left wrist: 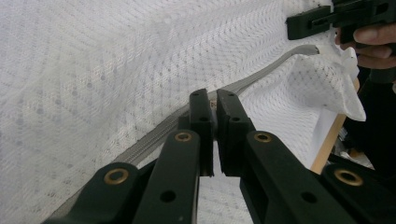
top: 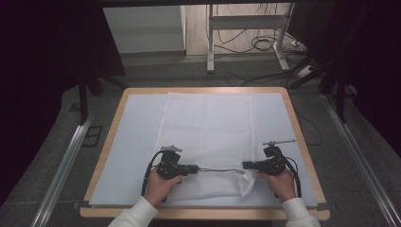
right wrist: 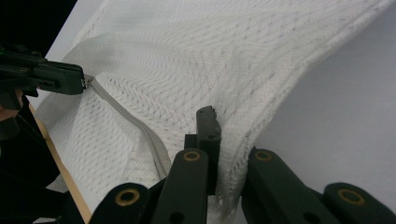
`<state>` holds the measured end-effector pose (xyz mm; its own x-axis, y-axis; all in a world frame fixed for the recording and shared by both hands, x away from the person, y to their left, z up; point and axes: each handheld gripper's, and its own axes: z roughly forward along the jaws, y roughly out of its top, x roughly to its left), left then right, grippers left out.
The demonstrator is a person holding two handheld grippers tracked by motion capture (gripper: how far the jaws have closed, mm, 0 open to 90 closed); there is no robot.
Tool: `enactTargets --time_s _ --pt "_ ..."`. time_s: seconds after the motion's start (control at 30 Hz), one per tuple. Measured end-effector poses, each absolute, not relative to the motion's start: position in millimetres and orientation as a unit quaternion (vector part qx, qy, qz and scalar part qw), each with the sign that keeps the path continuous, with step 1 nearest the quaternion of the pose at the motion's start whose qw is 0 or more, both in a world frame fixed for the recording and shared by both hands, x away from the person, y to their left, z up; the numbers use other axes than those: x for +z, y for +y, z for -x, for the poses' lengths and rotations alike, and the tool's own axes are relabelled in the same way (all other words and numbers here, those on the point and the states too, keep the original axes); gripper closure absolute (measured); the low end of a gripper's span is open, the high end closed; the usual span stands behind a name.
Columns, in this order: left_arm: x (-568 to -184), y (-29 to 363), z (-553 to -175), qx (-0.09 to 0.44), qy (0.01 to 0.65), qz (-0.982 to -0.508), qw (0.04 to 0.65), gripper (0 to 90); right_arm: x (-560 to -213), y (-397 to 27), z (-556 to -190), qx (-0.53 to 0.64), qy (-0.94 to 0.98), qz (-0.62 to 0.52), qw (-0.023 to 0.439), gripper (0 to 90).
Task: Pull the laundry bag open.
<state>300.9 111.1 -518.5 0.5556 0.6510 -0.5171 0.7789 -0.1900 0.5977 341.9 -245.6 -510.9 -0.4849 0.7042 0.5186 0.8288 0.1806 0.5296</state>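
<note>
White mesh bag [top: 208,132] lies flat on the pale mat [top: 127,142] of the wooden table [top: 108,137], its near edge lifted between the two grippers. Left gripper [left wrist: 214,105]: jaws pinched nearly closed on the grey zipper [left wrist: 261,74] at its slider end. Right gripper [right wrist: 219,126]: jaws clamped on the bag's corner seam, holding the mesh taut.

Both tongs, left [top: 195,167] and right [top: 246,165], clamped closed, tips pointing toward each other.
</note>
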Motion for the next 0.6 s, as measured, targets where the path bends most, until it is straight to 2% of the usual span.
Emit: enactTargets --time_s 0.4,0.6 --pt "-519.0 117.9 -298.9 -0.075 0.471 -0.765 0.433 86.5 -511.0 -245.1 -341.7 -0.399 -0.764 0.501 0.08 88.0" --pt "-521.2 124.6 -298.5 -0.051 0.477 -0.771 0.419 86.6 -510.7 -245.7 -341.8 -0.397 -0.764 0.503 0.075 88.1"
